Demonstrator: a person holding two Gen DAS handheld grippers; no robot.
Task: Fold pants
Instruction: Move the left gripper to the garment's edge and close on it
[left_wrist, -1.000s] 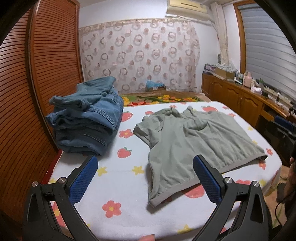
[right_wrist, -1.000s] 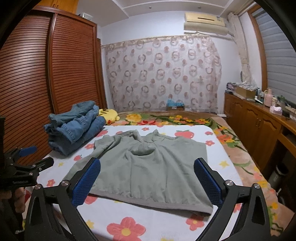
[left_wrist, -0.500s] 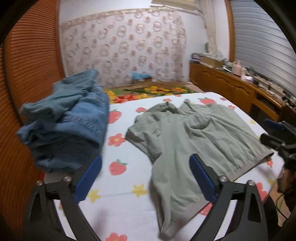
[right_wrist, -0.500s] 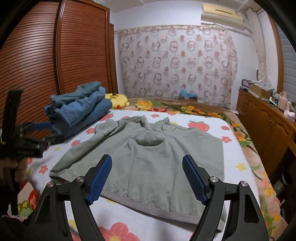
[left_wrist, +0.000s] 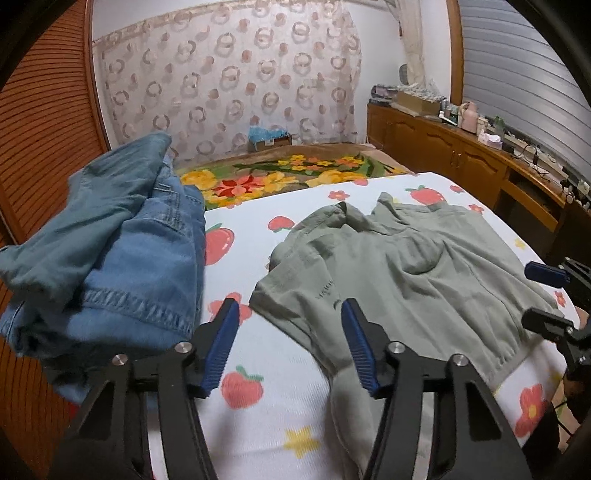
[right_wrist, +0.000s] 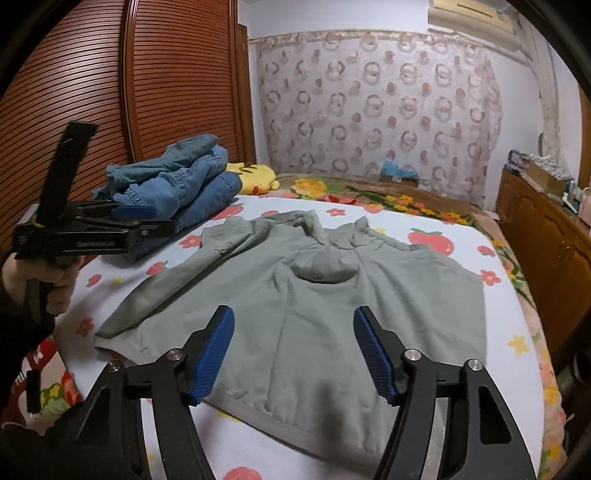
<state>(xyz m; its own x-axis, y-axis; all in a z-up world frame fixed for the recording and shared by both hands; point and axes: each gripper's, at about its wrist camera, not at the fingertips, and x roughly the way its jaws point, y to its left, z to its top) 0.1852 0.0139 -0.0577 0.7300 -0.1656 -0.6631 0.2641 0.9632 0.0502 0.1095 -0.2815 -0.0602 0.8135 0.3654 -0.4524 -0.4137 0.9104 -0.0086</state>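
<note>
A grey-green garment (left_wrist: 399, 273) lies spread flat on the strawberry-print bedsheet (left_wrist: 266, 410); it also shows in the right wrist view (right_wrist: 314, 302). My left gripper (left_wrist: 290, 317) is open and empty, low over the garment's left edge. My right gripper (right_wrist: 293, 325) is open and empty, over the garment's near hem. The left gripper shows at the left of the right wrist view (right_wrist: 147, 218), and the right gripper at the right edge of the left wrist view (left_wrist: 546, 295).
A pile of folded blue jeans (left_wrist: 103, 254) sits on the bed's left side, beside the wooden slatted wardrobe (right_wrist: 110, 92). A yellow plush (right_wrist: 255, 177) lies behind it. A wooden cabinet (left_wrist: 461, 155) runs along the right wall. A floral blanket (left_wrist: 280, 177) lies at the bed's far end.
Both grippers have moved forward and lower toward the garment, and their jaws have narrowed but stay open. The left gripper now sits close to the jeans pile and the garment's left edge.
</note>
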